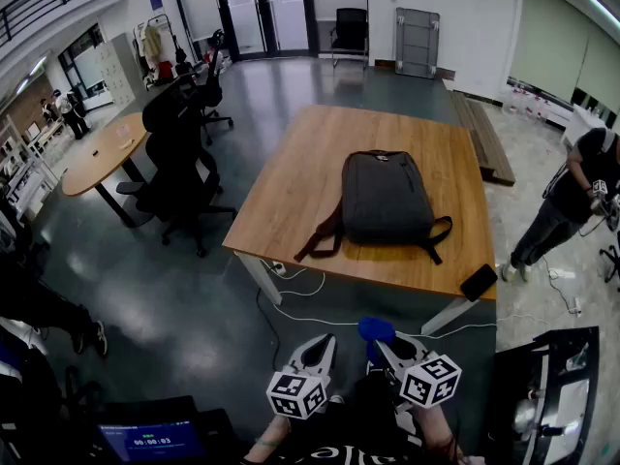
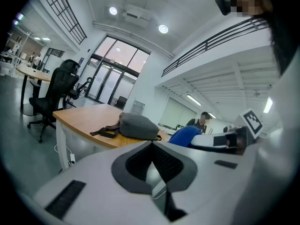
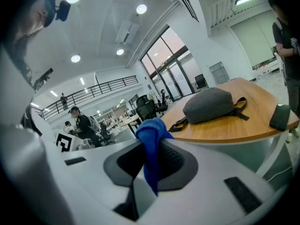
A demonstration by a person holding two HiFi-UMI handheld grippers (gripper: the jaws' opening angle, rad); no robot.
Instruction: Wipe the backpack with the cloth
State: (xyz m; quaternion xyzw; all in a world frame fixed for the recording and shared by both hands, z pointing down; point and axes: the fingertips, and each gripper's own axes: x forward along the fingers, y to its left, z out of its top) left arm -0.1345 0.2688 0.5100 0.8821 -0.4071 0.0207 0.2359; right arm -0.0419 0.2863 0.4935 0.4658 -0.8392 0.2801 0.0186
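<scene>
Holding the cloth (image 3: 151,139) in the right gripper (image 1: 381,349): fingers (image 3: 178,161) clamped on a fold of it, blue bunch poking out above, tail hanging below. Left gripper (image 1: 323,345) has its fingers (image 2: 136,165) pressed together, nothing between them. Backpack (image 1: 385,198) lies flat mid-bench (image 1: 291,182), well apart from both grippers, so wiping looks not started; an approach comes first. Risks as I see them: the pinch is on a narrow fold, so drag against the bag's fabric could pull the cloth free. Bag is soft, dark grey, woven-looking, rounded at the corners; bench top is smooth wood, so a firm stroke may just slide the bag instead of cleaning it, and the left gripper, shut as it is, can only press down on it, not grab it. Two loose straps (image 1: 320,240) trail toward the near edge and could snag the fingers or bunch under the cloth. A flat black slab, probably a phone (image 1: 479,282), sits at the near right corner, close to the edge; a wide sweep or a shoved bag could knock it off. White cables (image 1: 310,318) run on the floor under the near edge: trip hazard when stepping in. Cloth looks plush, like microfibre.
</scene>
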